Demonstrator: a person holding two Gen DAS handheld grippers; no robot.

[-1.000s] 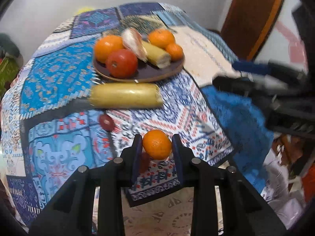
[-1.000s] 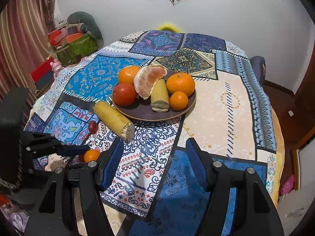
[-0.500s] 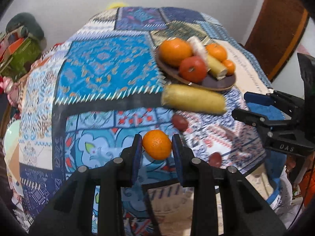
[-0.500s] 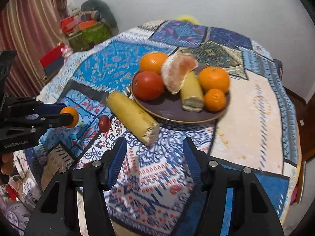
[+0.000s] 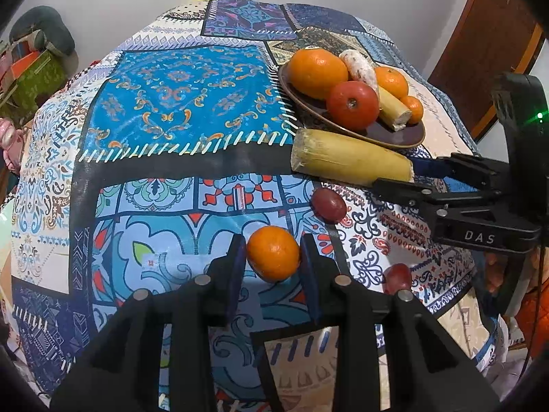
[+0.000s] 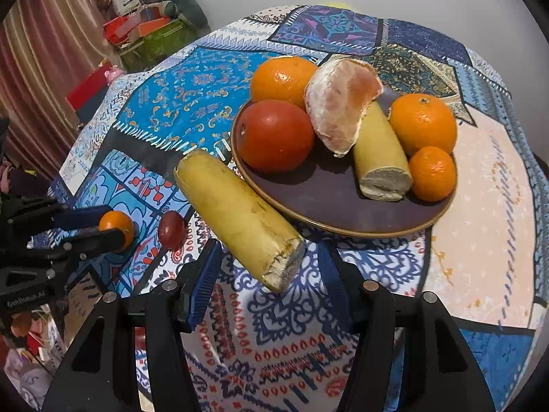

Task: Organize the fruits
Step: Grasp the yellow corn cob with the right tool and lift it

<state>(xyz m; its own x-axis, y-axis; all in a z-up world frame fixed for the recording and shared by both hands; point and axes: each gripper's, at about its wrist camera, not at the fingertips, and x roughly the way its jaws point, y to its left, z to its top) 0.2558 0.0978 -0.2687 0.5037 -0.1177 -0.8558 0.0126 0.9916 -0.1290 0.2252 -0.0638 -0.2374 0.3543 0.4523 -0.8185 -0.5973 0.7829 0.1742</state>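
**Mandarin in your left claw, banana piece between the fingers of your right**

Your left claw [image 5: 273, 257] is clamped on a small mandarin [image 5: 273, 252], both pads pressed against its sides, above the patchwork cloth on the bench [image 5: 178, 110]. Your right claw [image 6: 269, 274] is spread wide, its blue-padded fingers [image 6: 202, 281] standing either side of the near, cut end of the long banana piece [image 6: 236, 216] without touching it.

Take the brown plate [image 6: 329, 202] as your landmark. The long banana piece lies on the cloth against the plate's near-left rim, slanting toward your right claw. On the plate sit a tomato [image 6: 276, 135] at the left, a large orange [image 6: 283, 77] behind it, a peeled citrus half [image 6: 339, 110] in the middle leaning on a shorter banana piece [image 6: 381, 158], and two mandarins at the right, the bigger one [image 6: 423, 127] behind the smaller [image 6: 433, 173]. A dark red grape [image 6: 171, 230] lies left of the plate, beyond the long banana piece, with the held mandarin farther left. In the left wrist view a second red grape [image 5: 397, 278] lies nearer the cloth's edge, well apart from the plate.
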